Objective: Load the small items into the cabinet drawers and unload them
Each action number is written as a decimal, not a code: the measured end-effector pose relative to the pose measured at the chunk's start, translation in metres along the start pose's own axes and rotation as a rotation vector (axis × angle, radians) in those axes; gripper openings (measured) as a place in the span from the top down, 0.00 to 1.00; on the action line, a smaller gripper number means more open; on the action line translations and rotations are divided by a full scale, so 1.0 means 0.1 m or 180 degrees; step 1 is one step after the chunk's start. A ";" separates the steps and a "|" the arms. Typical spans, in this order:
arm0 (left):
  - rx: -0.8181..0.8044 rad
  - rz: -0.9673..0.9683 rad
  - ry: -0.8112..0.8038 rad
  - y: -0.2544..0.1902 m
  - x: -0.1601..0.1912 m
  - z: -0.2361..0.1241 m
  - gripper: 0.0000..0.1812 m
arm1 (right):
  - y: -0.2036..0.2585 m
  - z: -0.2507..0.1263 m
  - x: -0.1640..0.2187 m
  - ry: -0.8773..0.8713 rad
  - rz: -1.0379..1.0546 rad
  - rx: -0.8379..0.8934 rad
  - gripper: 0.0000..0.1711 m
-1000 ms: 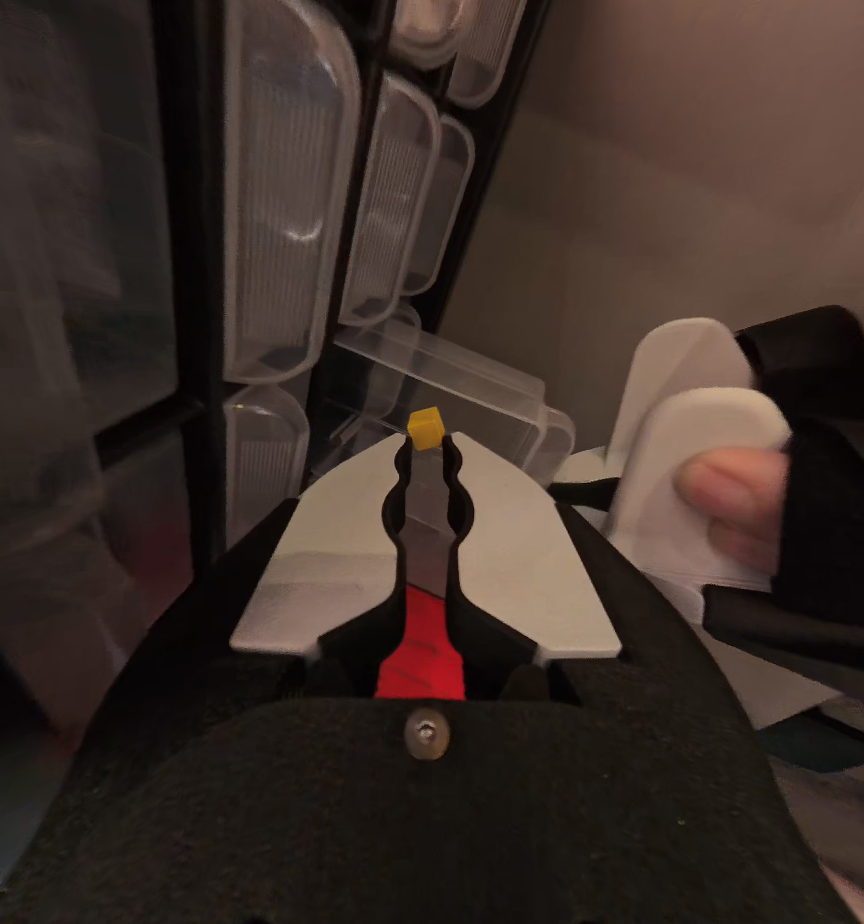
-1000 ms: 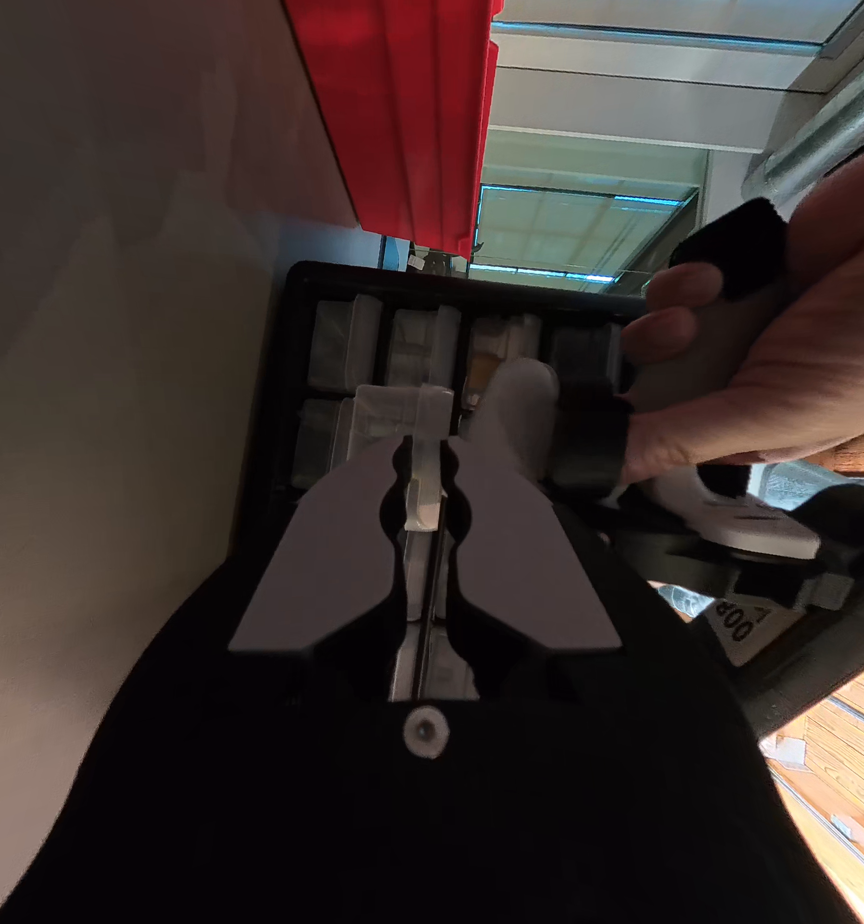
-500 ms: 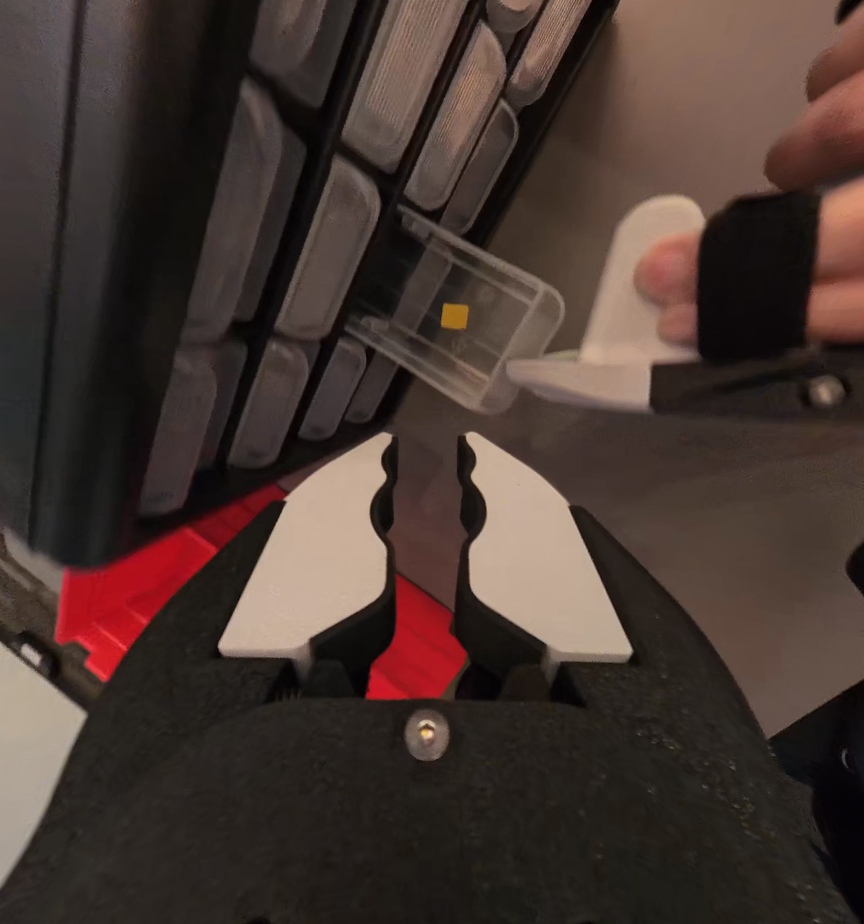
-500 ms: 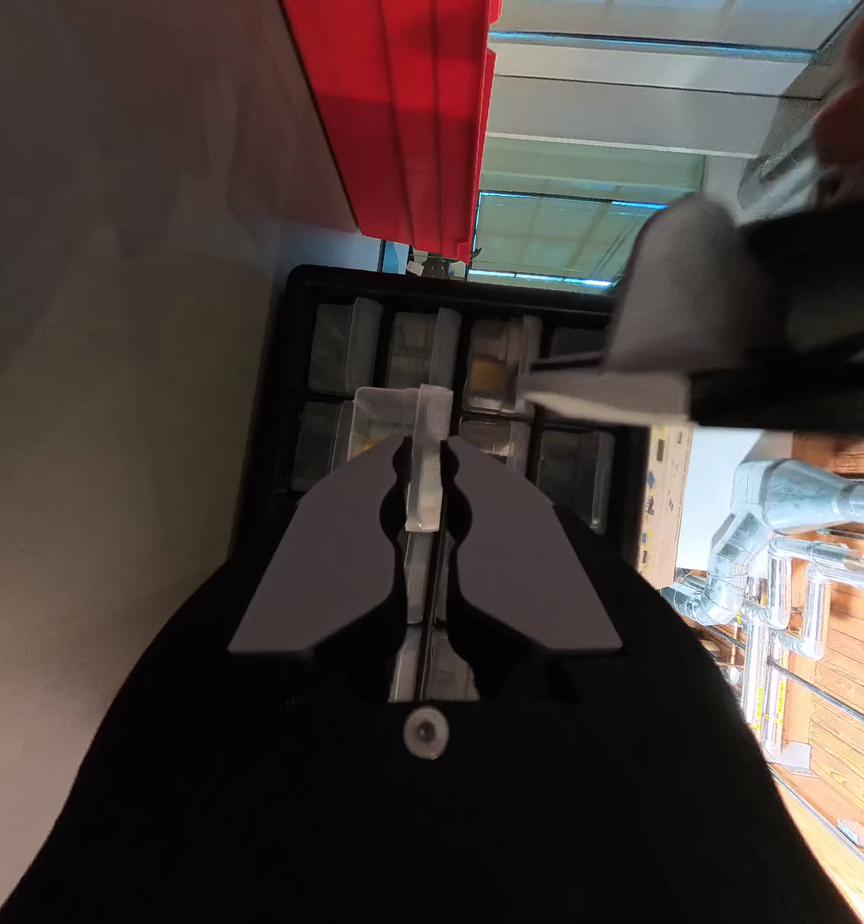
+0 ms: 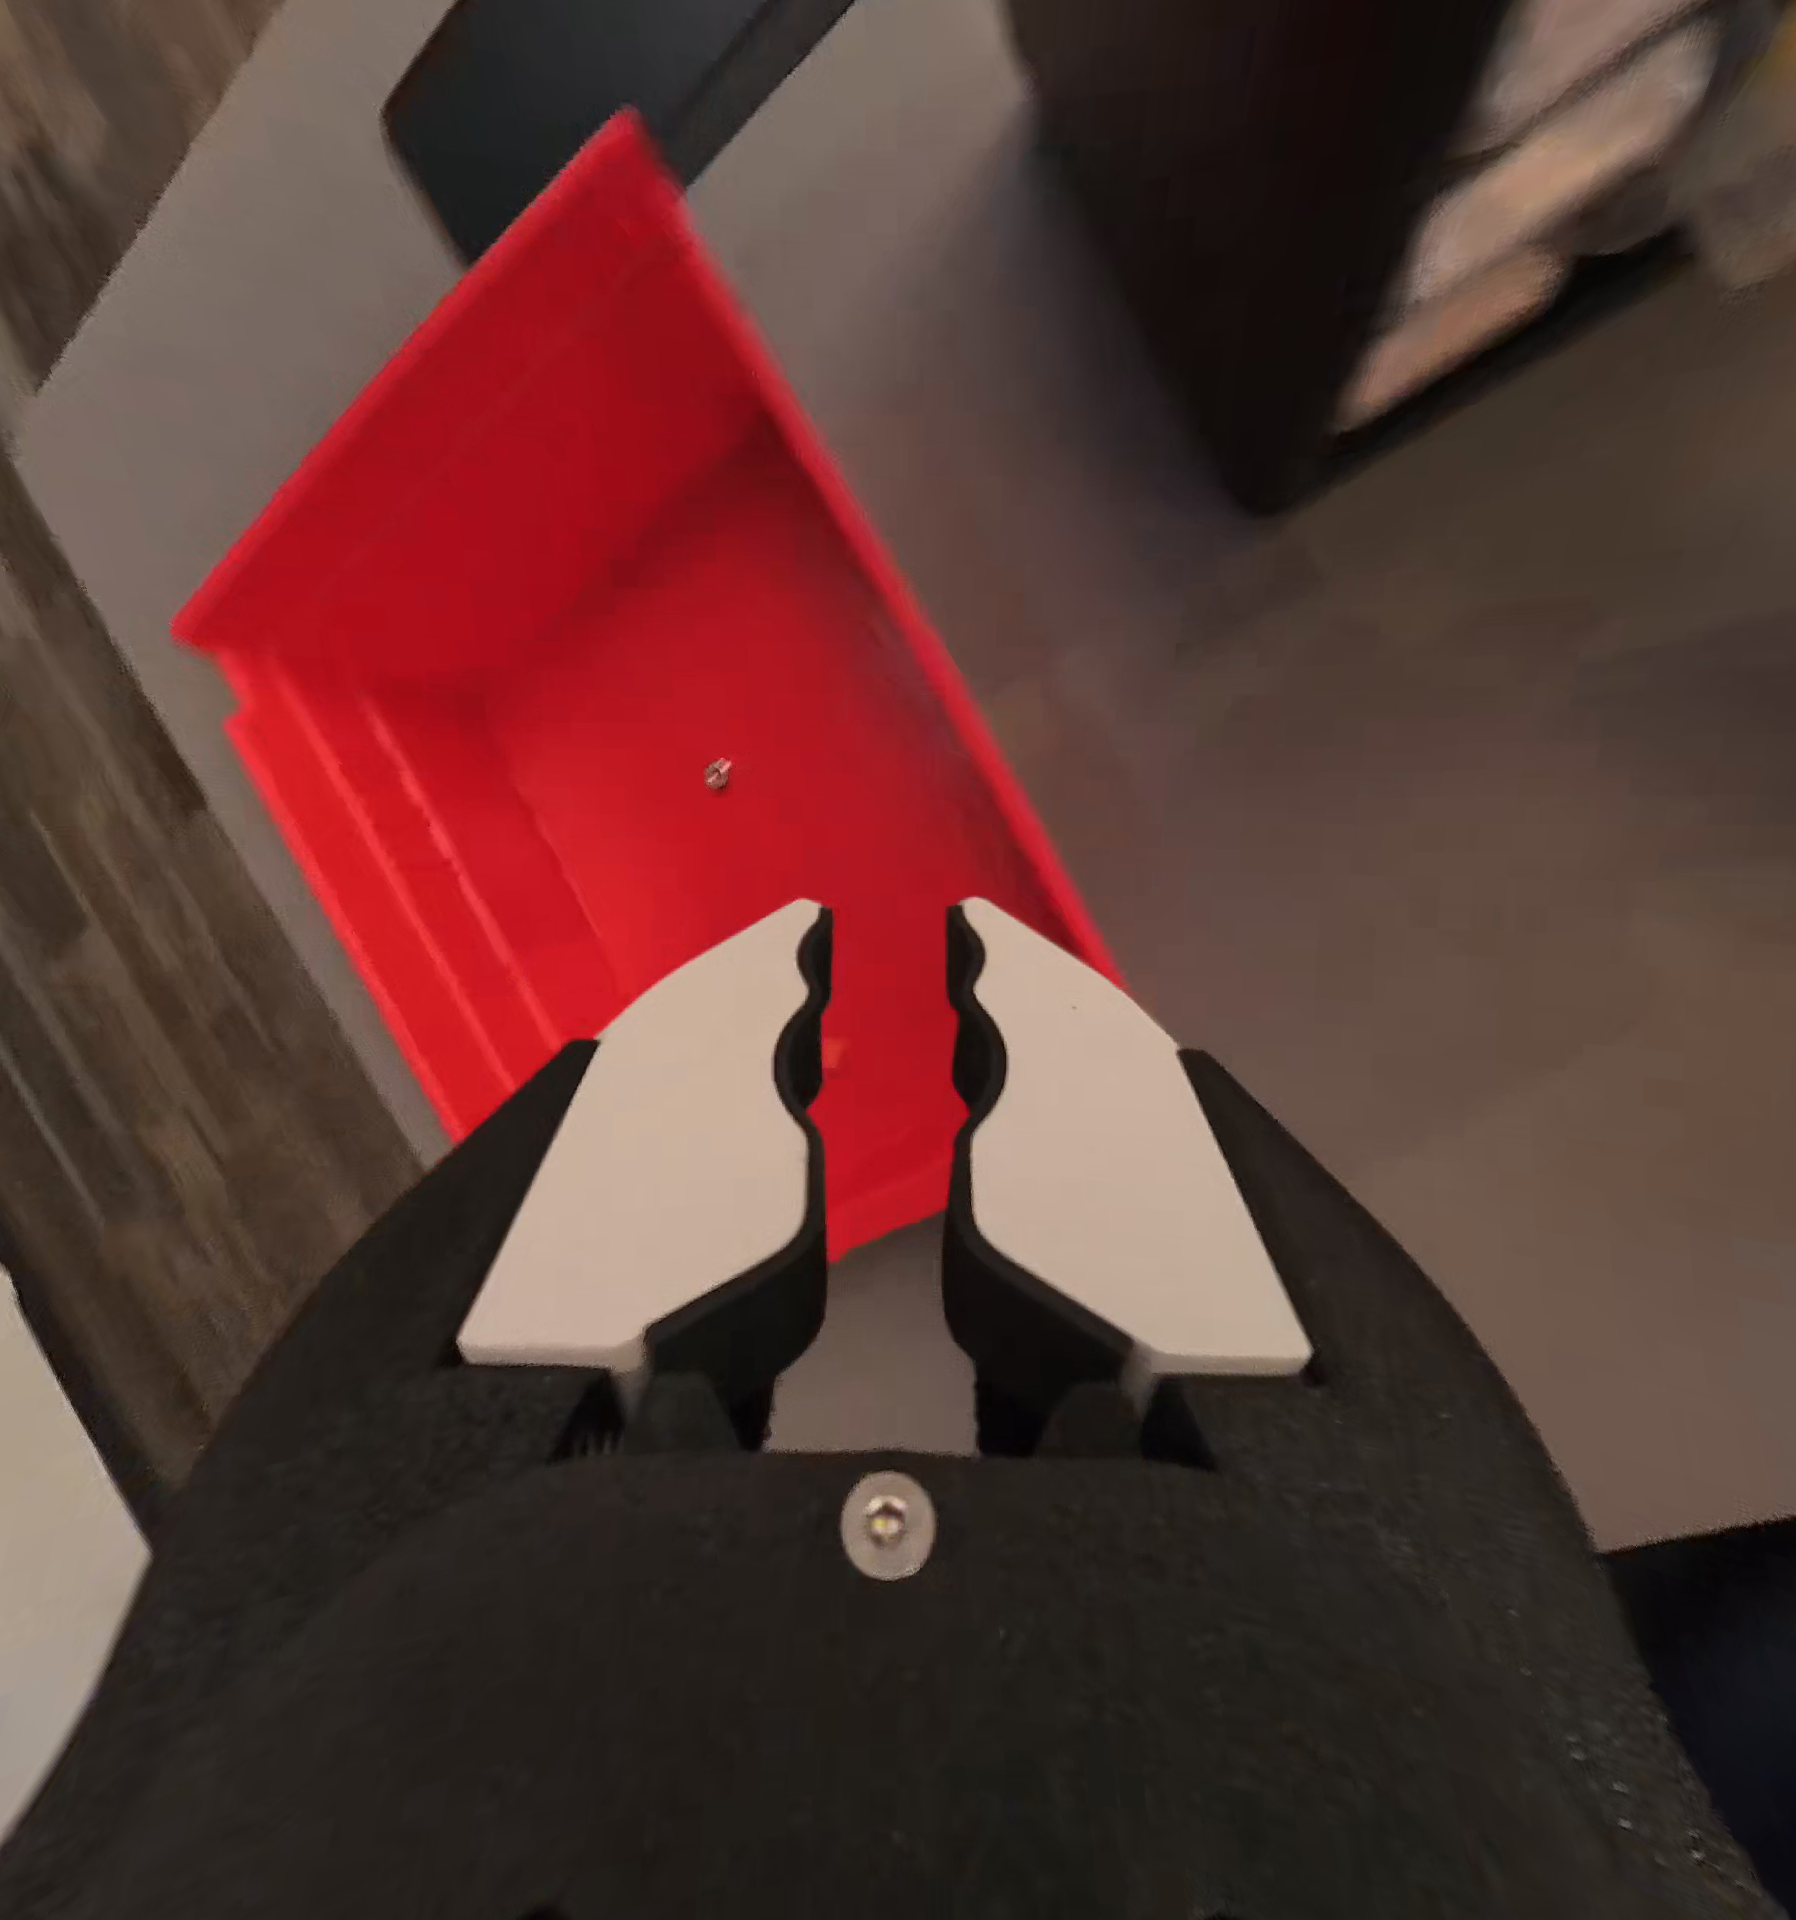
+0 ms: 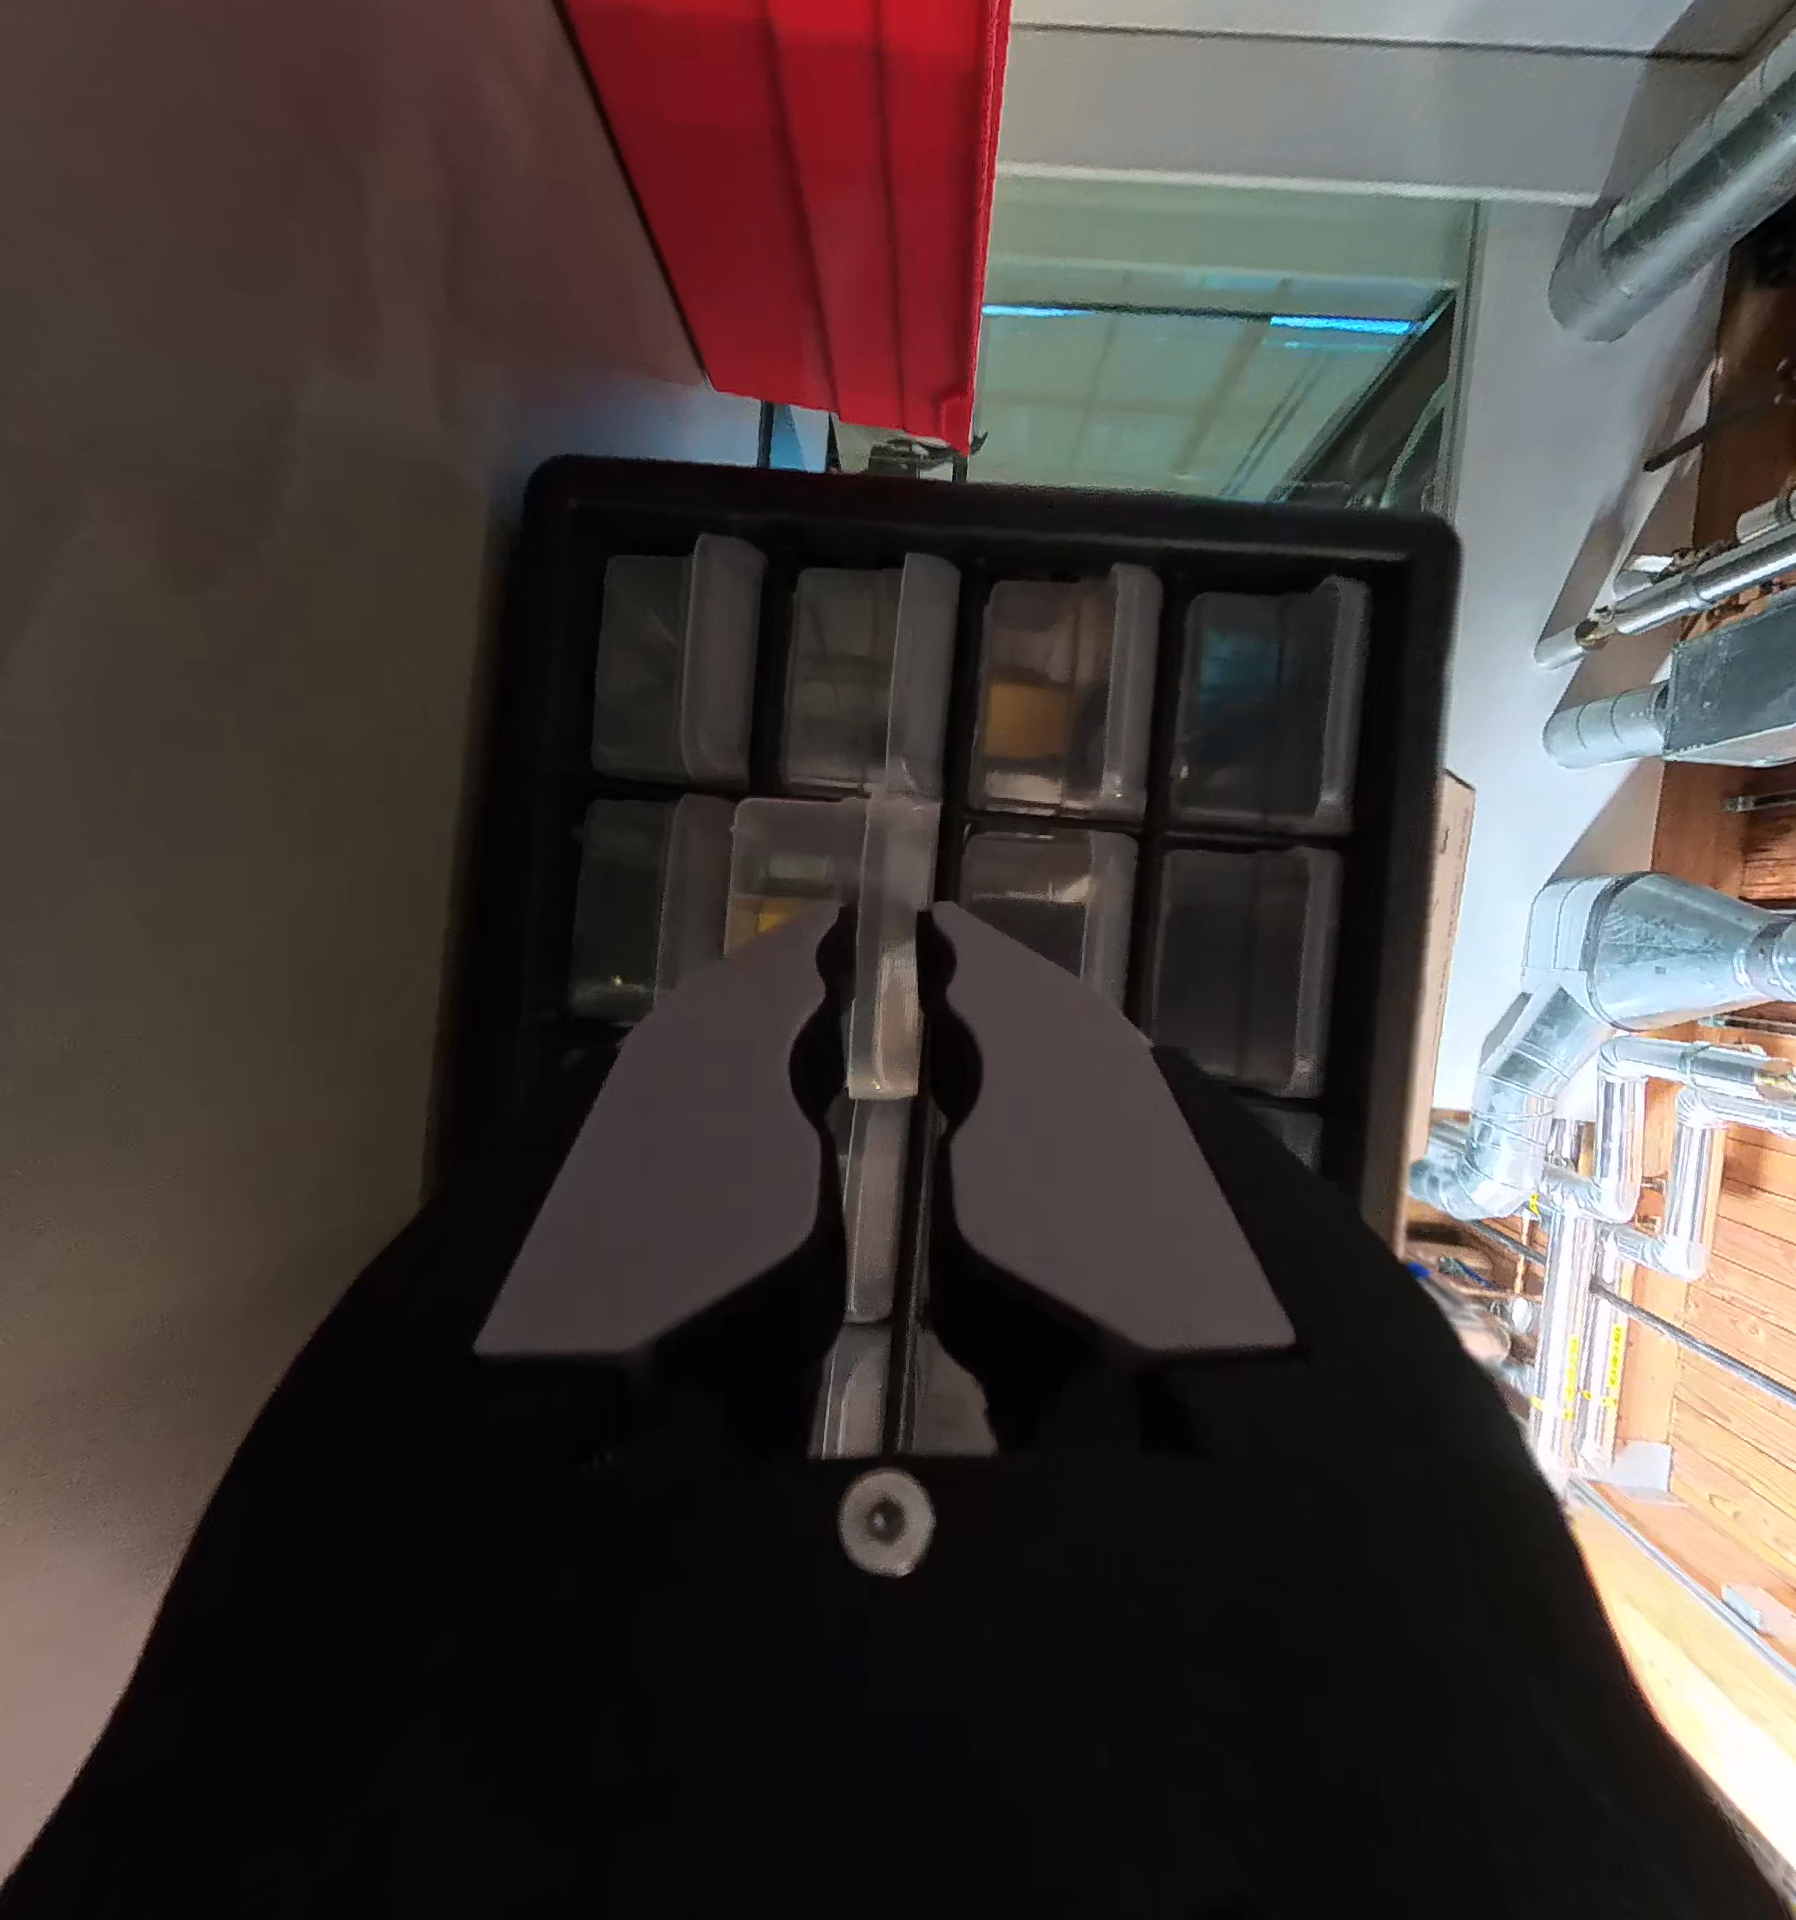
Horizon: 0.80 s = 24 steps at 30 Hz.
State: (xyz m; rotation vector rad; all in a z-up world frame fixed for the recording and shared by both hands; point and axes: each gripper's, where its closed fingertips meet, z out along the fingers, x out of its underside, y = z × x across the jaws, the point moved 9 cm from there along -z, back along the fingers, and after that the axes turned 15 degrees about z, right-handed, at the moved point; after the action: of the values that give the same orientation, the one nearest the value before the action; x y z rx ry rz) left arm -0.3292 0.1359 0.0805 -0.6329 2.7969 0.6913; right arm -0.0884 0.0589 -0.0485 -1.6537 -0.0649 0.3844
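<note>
We look down on a grey table (image 5: 1393,935) with dark wood-grain floor (image 5: 63,831) beyond its left edge. A red bin (image 5: 582,582) lies near that edge; one tiny metal item (image 5: 718,774) rests on its bare floor. Our left gripper (image 5: 883,920) hangs over the bin's near end, jaws apart and empty. Our right gripper (image 6: 883,920) is clenched on the handle of a clear drawer (image 6: 800,883), pulled partly out of the black cabinet (image 6: 1413,831). Silver ducts (image 6: 1652,987) run in the room beyond.
</note>
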 end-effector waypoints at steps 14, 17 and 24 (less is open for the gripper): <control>-0.0010 -0.0221 0.0157 0.22 0.09 0.15 0.90 | -0.03 0.34 0.14 0.0196 0.0208 0.0139 0.93; 0.0040 -0.0198 0.0199 0.22 0.09 0.19 0.90 | -0.03 0.34 0.14 0.0179 0.0223 0.0136 0.93; 0.0097 -0.0405 0.0418 0.35 0.23 0.32 0.88 | 0.12 0.19 0.13 -0.0063 0.0302 -0.0053 0.87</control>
State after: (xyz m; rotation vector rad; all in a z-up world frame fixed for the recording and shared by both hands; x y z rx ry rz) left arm -0.3626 0.1704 0.0602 -0.8715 2.8480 0.6017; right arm -0.0840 0.0790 -0.0641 -1.6734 -0.0045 0.4733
